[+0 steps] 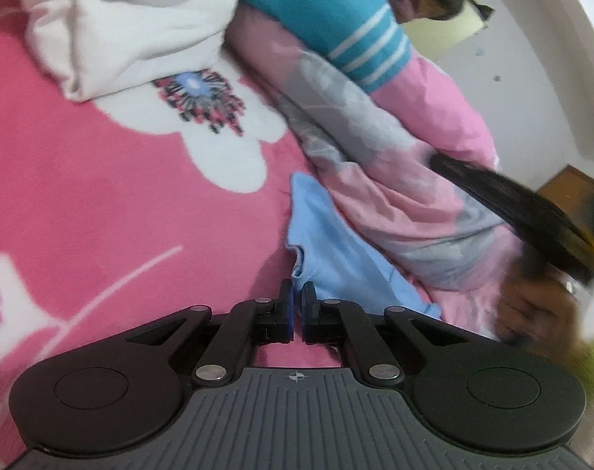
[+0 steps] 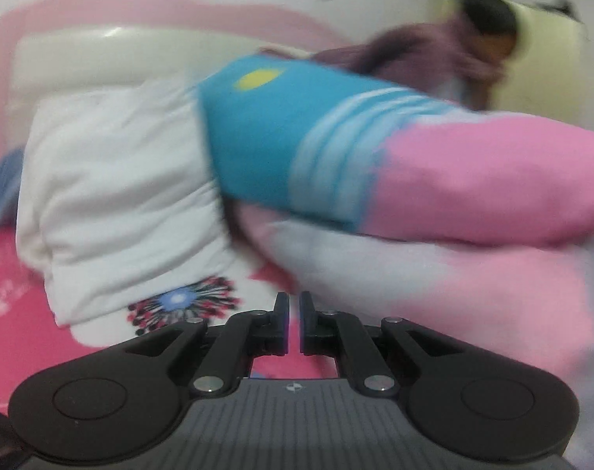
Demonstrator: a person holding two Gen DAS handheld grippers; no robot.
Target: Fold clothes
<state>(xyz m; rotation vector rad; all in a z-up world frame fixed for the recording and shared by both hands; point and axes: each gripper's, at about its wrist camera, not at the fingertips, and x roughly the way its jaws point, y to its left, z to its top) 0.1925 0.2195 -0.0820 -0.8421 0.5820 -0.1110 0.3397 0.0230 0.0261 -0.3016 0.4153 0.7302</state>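
My left claw (image 1: 297, 293) is pinching the near edge of the light blue garment (image 1: 336, 250), which lies crumpled on the pink flowered bed cover (image 1: 101, 196). My right claw (image 2: 293, 305) is pressed together on nothing, hovering over the same cover. To fold well, I judge I should catch a second corner with the right and draw the cloth flat. Beyond lie a pink and grey quilt (image 1: 375, 156), a white pillow (image 1: 132, 27) and a teal striped cushion (image 2: 281, 133).

Pink flowered bed cover (image 1: 101, 196) bears white garment (image 1: 132, 27), light-blue cloth (image 1: 336, 250), pink-grey quilt (image 1: 394, 180).
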